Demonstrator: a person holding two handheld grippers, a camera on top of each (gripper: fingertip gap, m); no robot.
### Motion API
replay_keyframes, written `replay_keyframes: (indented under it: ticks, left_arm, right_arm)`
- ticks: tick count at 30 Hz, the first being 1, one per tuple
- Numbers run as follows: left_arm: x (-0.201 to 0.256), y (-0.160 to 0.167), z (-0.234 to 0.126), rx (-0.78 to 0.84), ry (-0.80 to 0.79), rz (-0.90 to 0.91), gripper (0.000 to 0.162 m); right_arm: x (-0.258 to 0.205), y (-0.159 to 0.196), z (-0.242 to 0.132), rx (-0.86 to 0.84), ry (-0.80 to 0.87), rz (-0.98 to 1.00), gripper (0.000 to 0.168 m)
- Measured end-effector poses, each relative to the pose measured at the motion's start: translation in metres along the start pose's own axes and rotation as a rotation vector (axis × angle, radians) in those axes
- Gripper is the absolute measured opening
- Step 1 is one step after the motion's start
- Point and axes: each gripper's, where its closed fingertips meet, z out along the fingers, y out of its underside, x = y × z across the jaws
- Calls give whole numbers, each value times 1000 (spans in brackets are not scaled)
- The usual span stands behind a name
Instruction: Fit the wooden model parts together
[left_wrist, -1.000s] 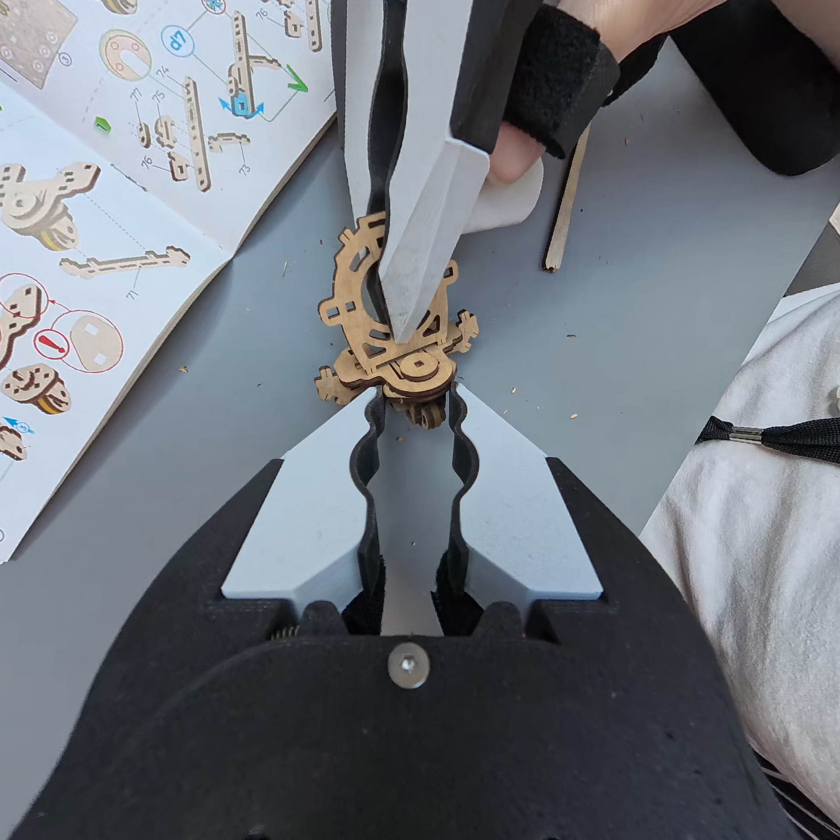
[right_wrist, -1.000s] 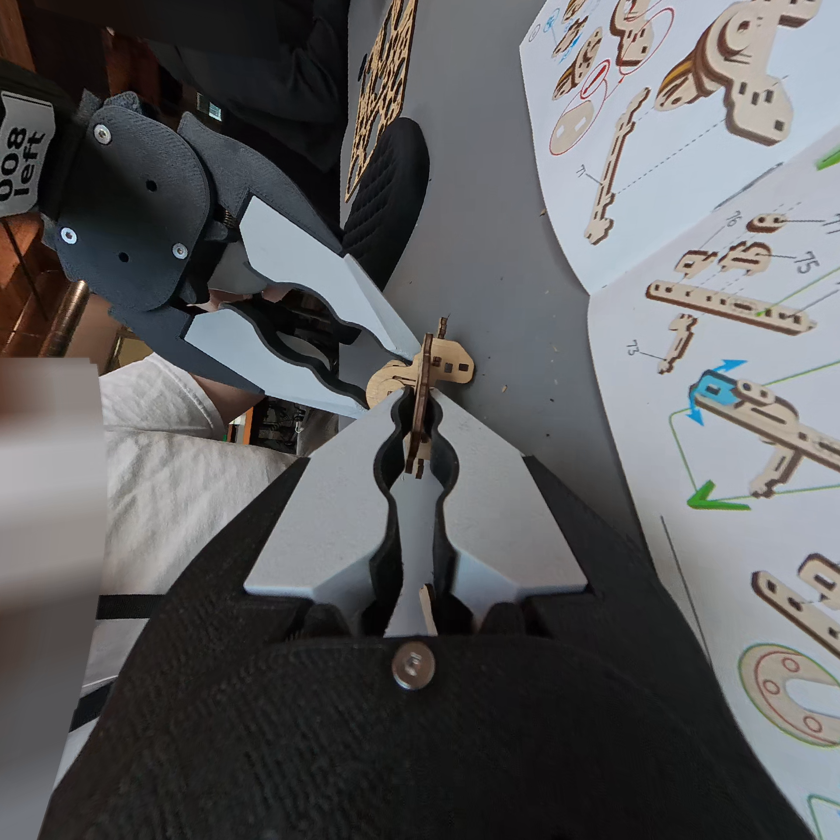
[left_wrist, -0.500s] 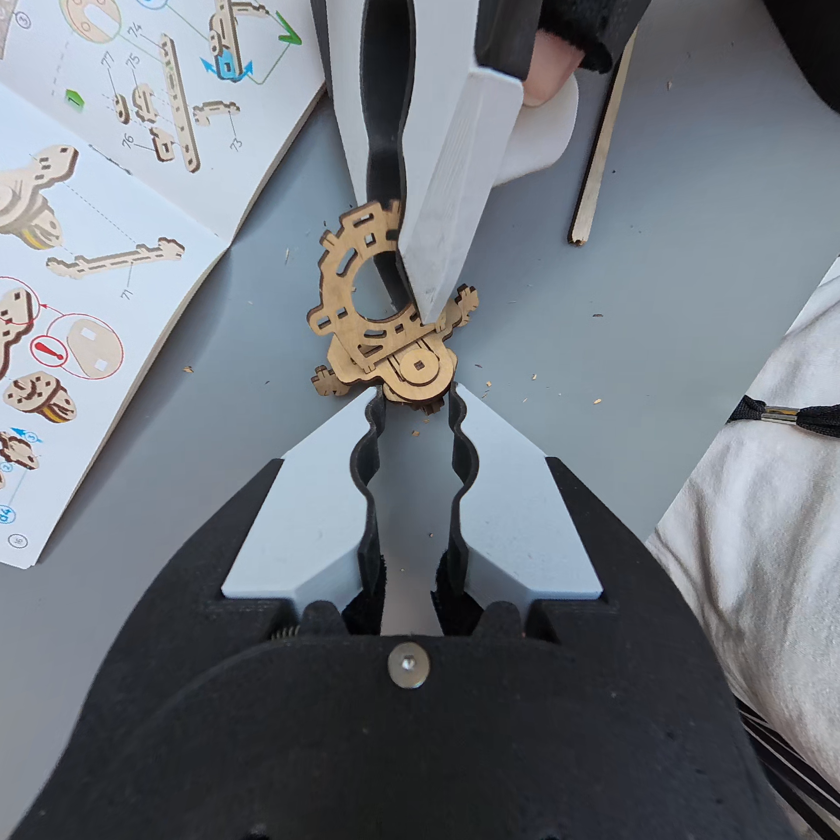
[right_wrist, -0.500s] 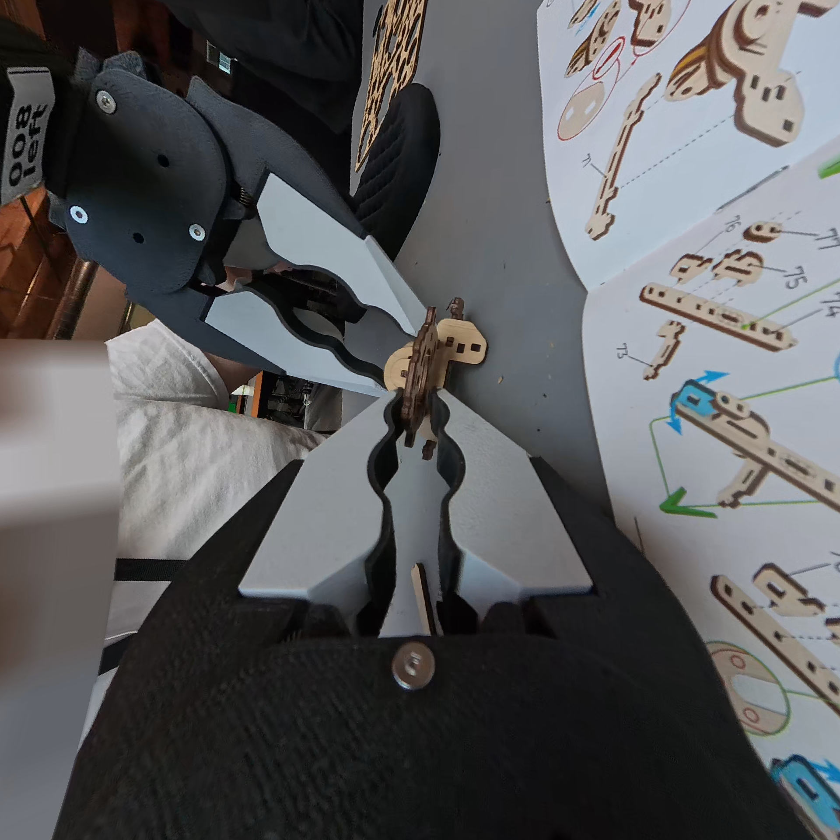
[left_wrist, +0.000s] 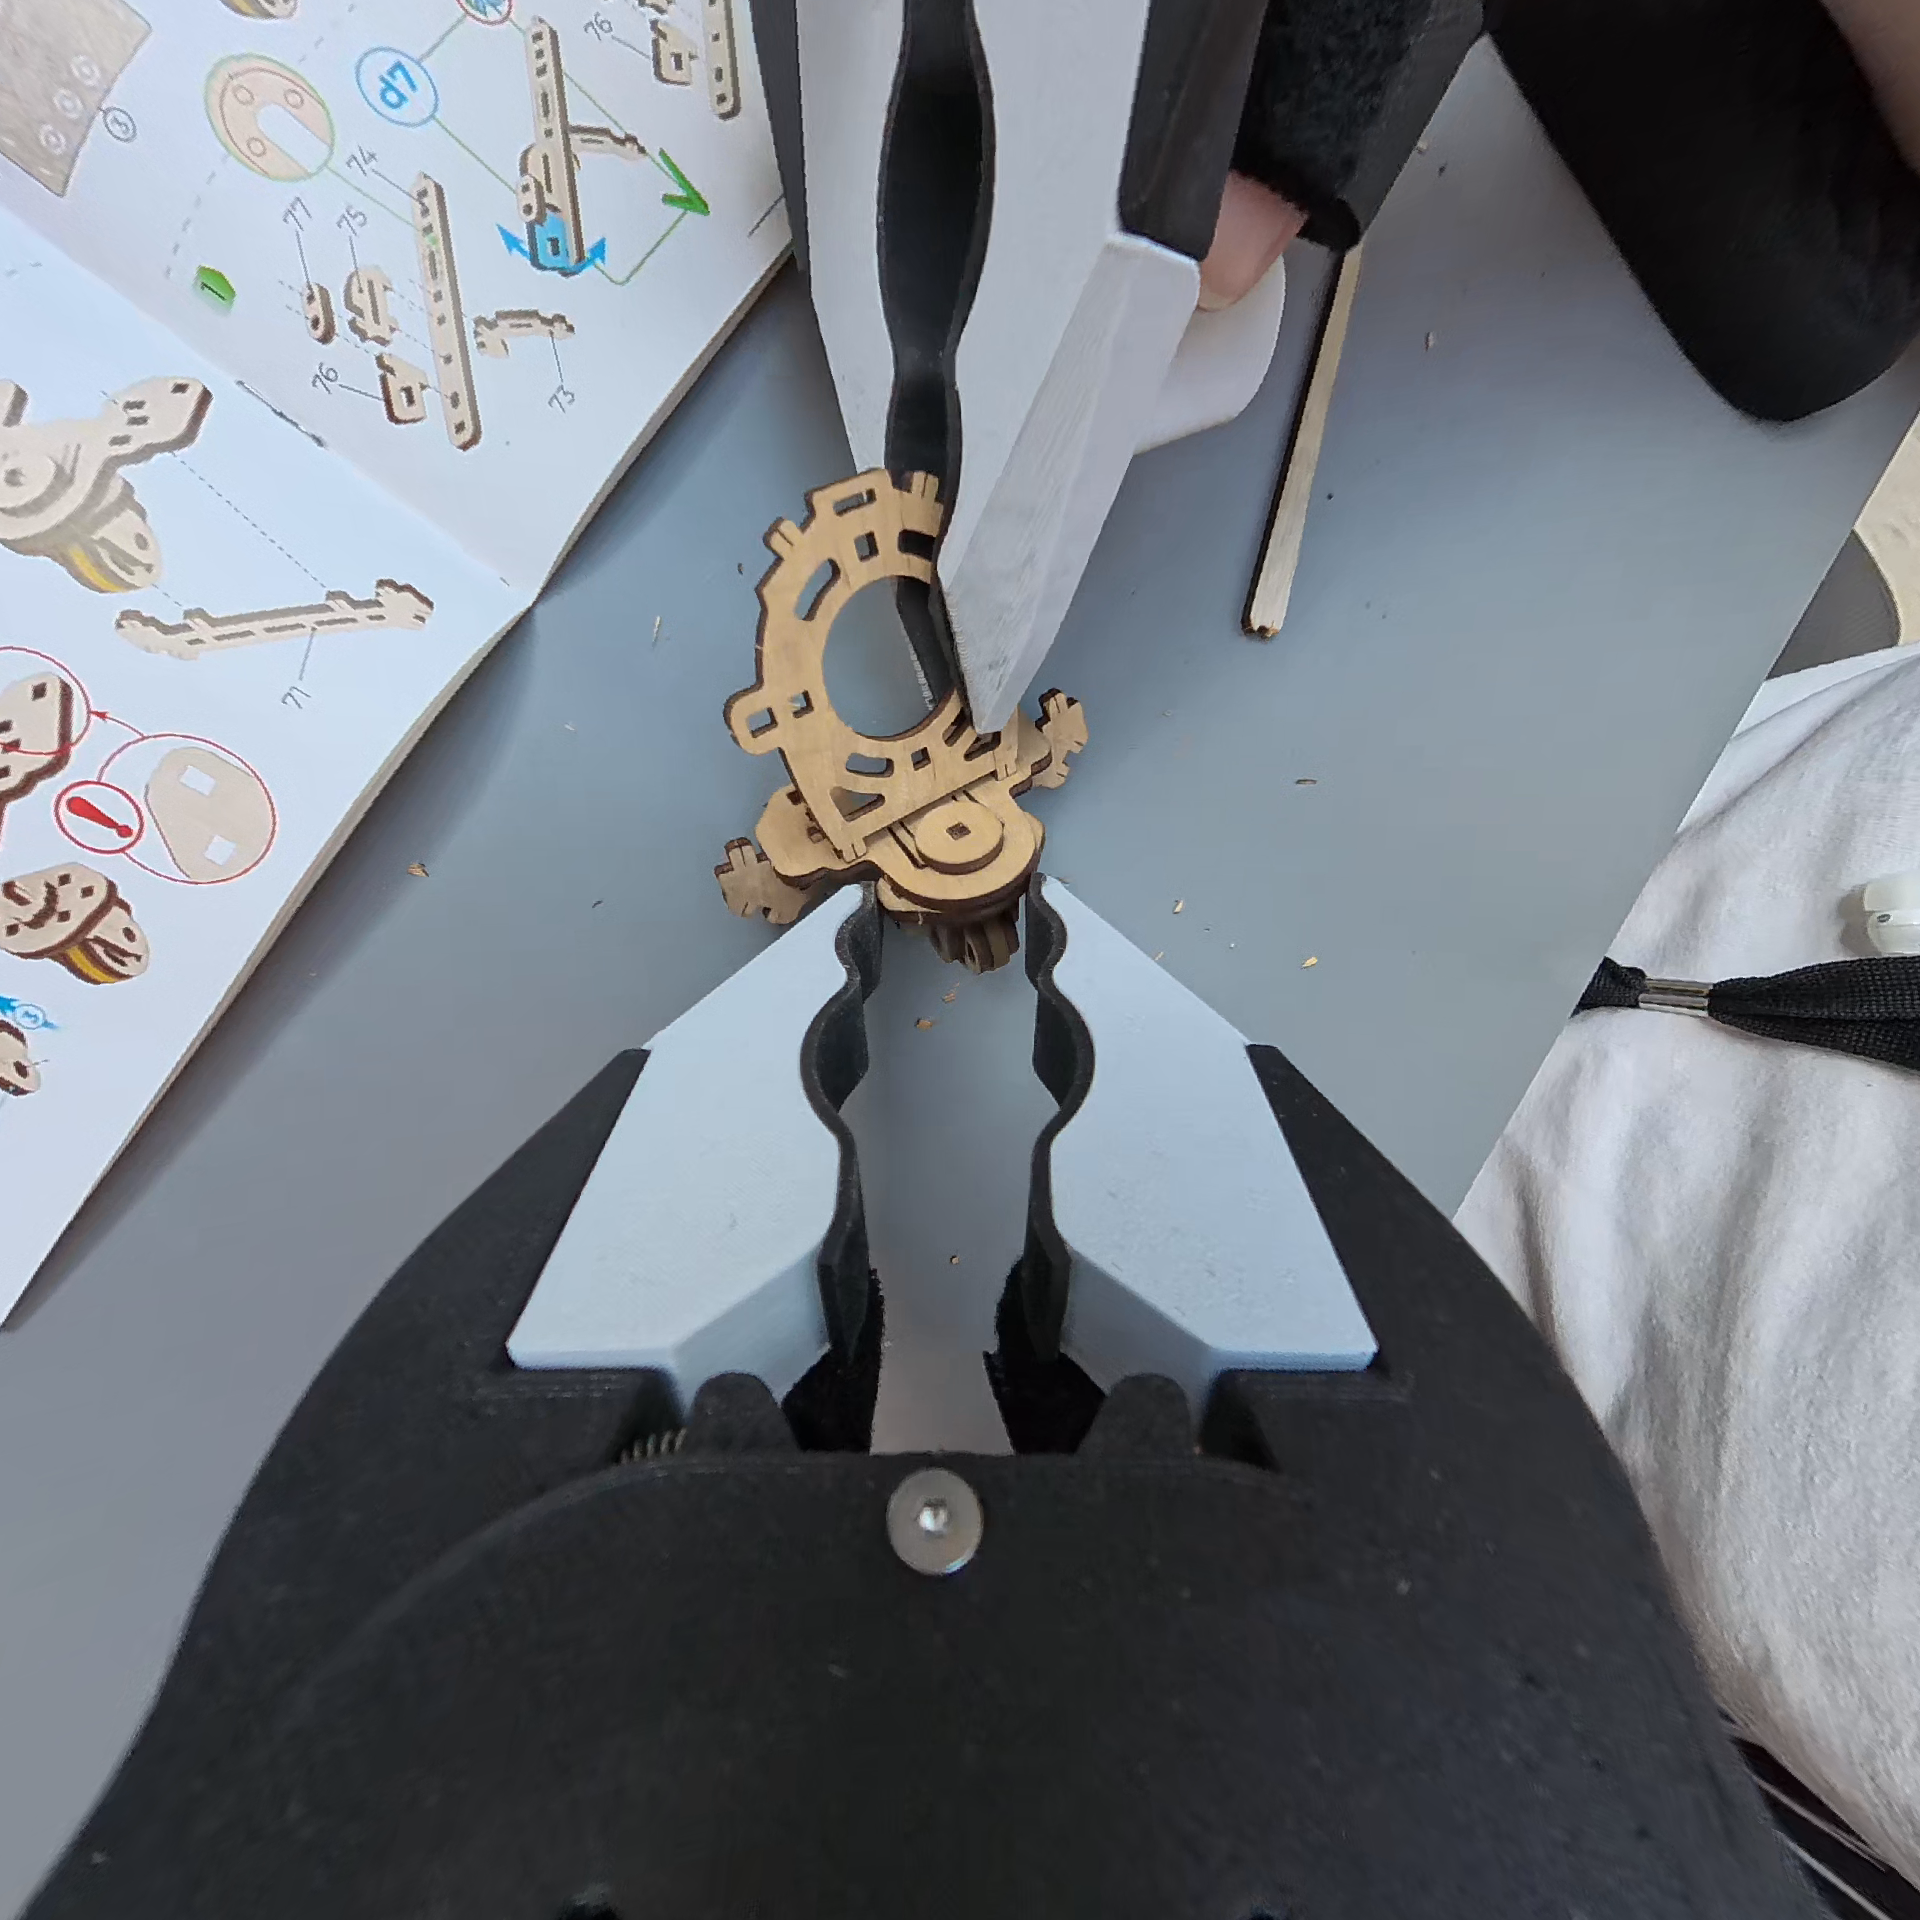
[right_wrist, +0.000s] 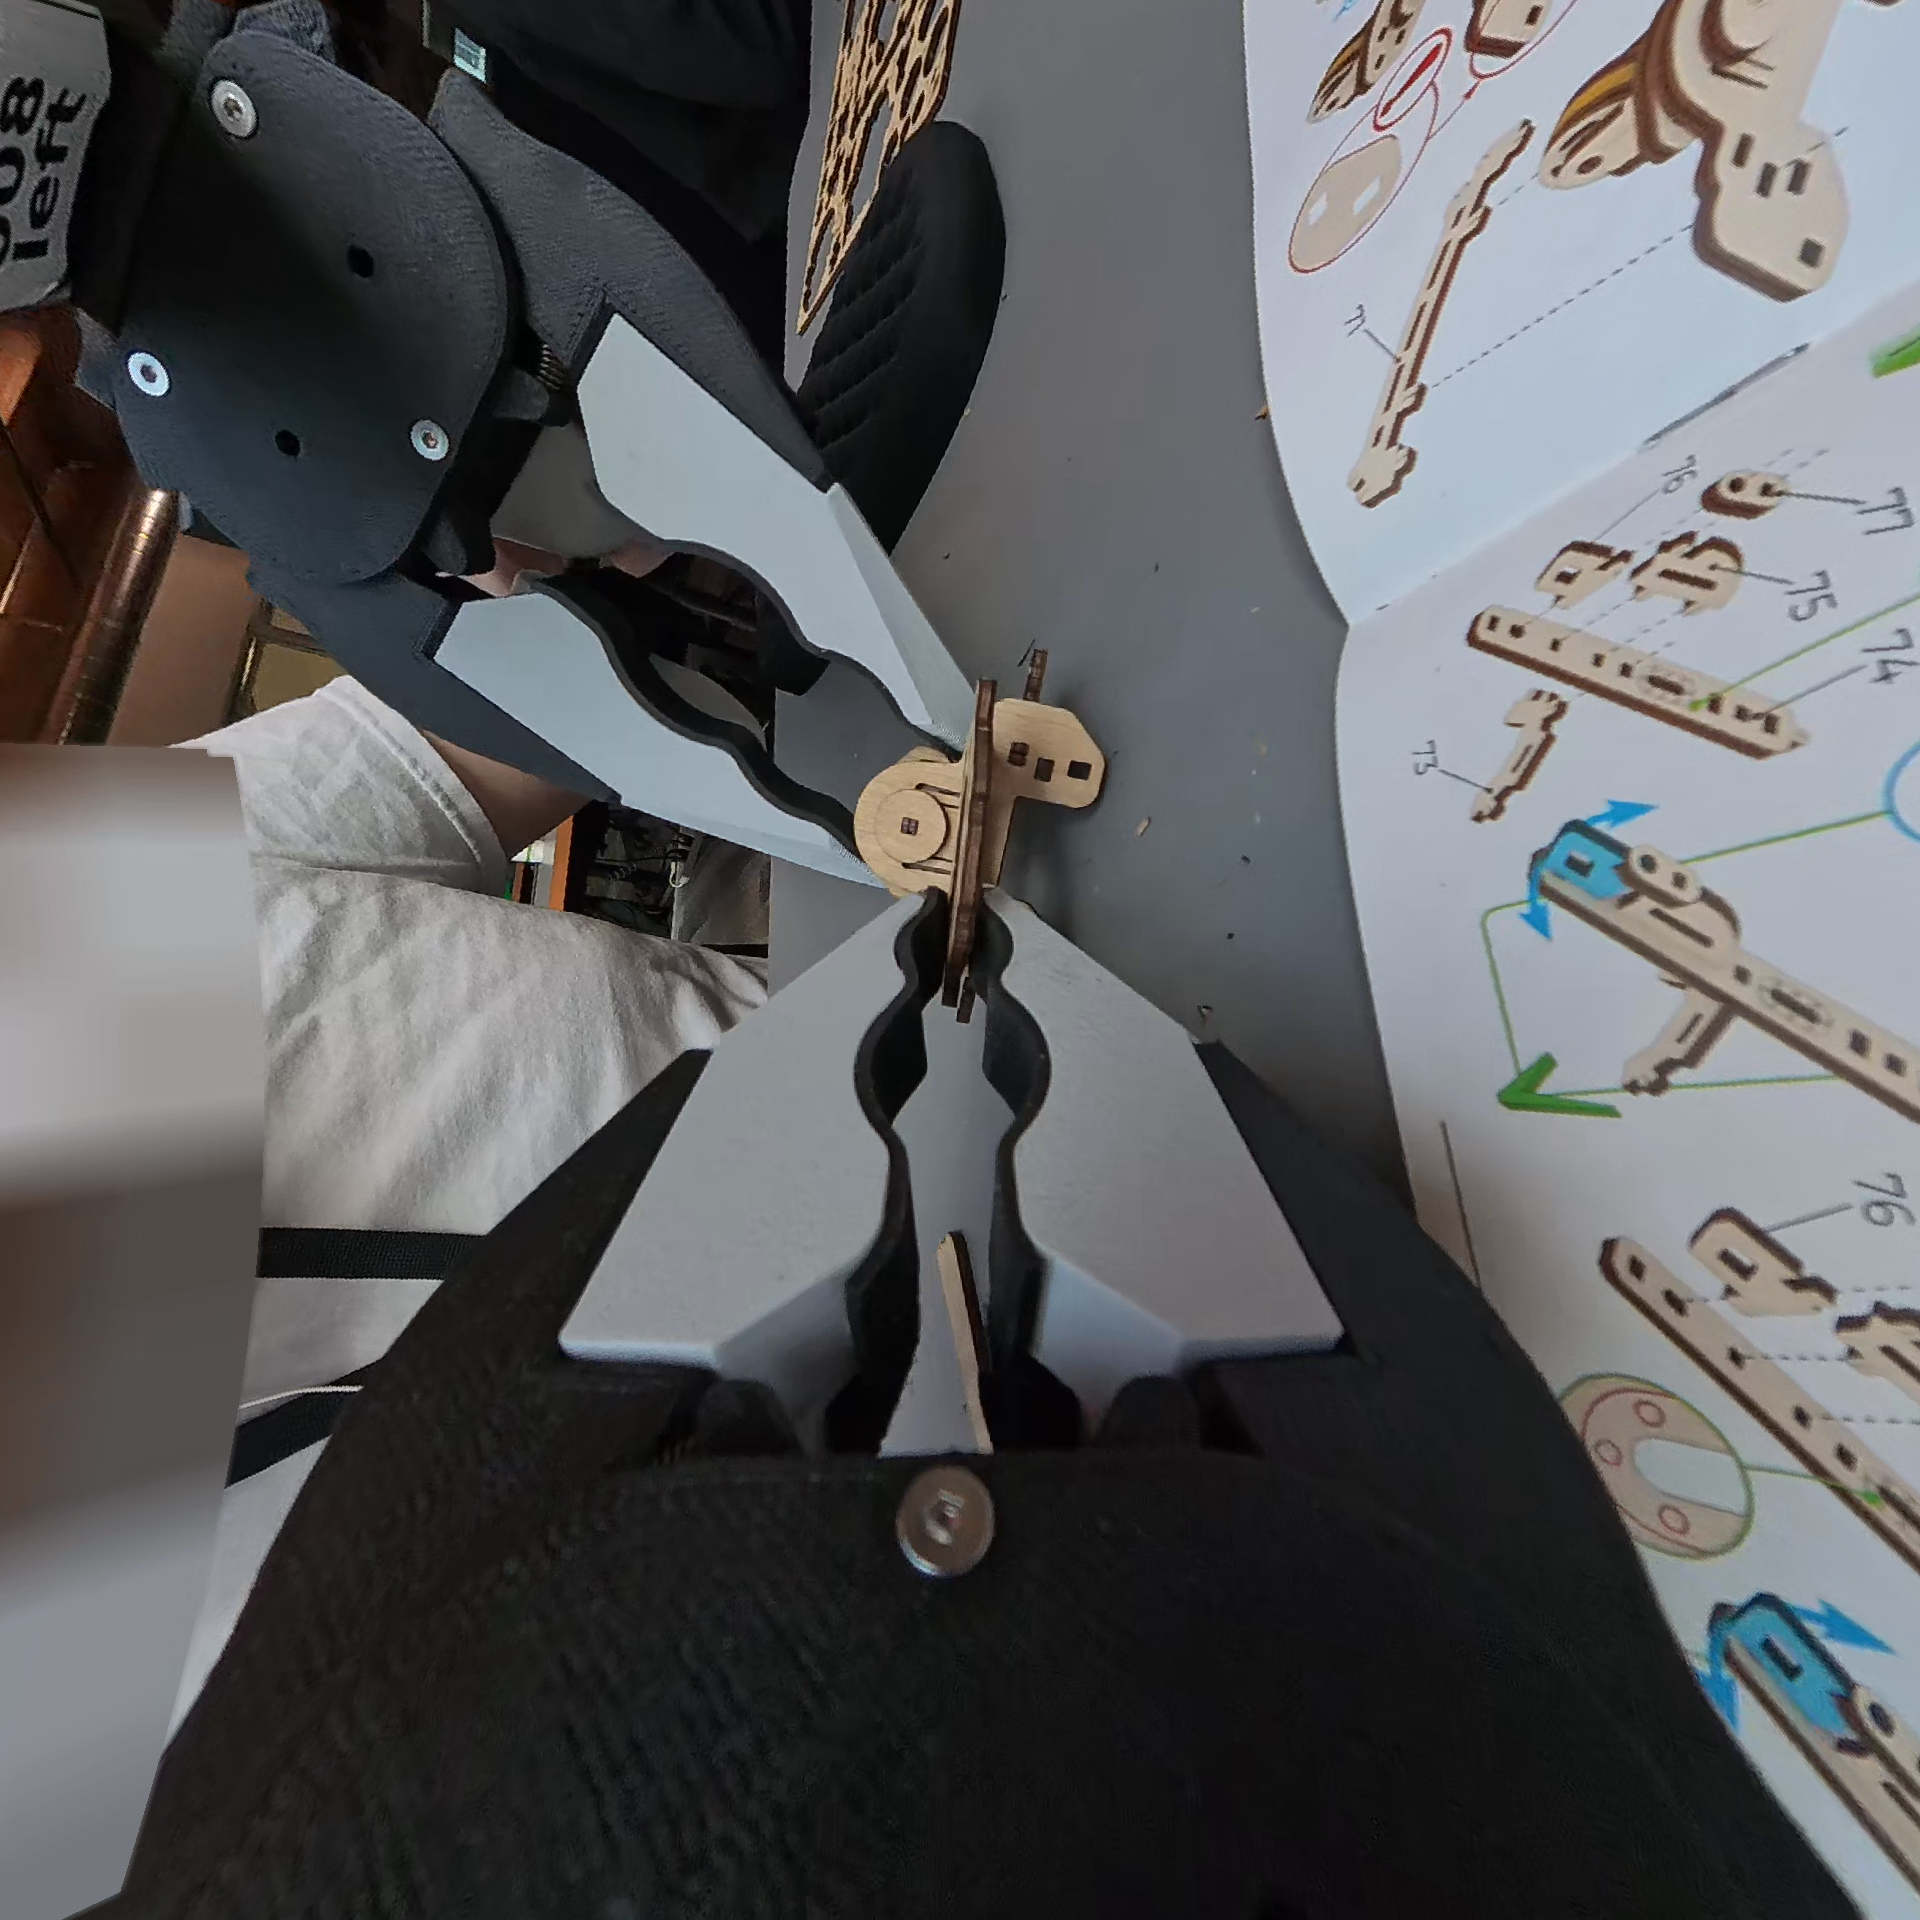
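A small wooden assembly (left_wrist: 961, 842) with a round hub and notched arms is held just above the grey table (left_wrist: 520, 987). My left gripper (left_wrist: 954, 902) is shut on its hub from below in the left wrist view. A flat wooden ring part (left_wrist: 810, 665) with slots stands in the assembly. My right gripper (left_wrist: 956, 696) comes in from the top and is shut on the ring's right rim. In the right wrist view the ring (right_wrist: 971, 831) is edge-on between my right gripper's tips (right_wrist: 958, 920), and the left gripper (right_wrist: 904, 790) clamps the hub (right_wrist: 909, 826) from the upper left.
An open instruction booklet (left_wrist: 260, 416) lies left of the parts, also in the right wrist view (right_wrist: 1662, 727). A thin wooden stick (left_wrist: 1299, 447) lies on the table. A cut-out parts sheet (right_wrist: 883, 104) is farther off. A wooden strip (right_wrist: 966, 1340) sits deep between the right fingers. White clothing (left_wrist: 1714, 1247) is at right.
The right gripper has slid back along the ring so it holds it nearer its tips, and the ring leans more to the left. The left gripper keeps its hold on the hub.
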Motion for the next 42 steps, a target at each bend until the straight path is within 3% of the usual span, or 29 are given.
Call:
replay_keyframes:
  ticks: [18, 29, 42]
  left_arm:
    - [0, -9, 3, 236, 7, -133, 25]
    - [5, -7, 2, 175, 46, -121, 25]
    - [-1, -12, 1, 111, -61, -6, 25]
  right_arm:
    - [4, -1, -5, 93, 45, 80, 2]
    - [-1, 4, -4, -16, 36, 38, 3]
    - [1, 8, -4, -57, 16, 60, 2]
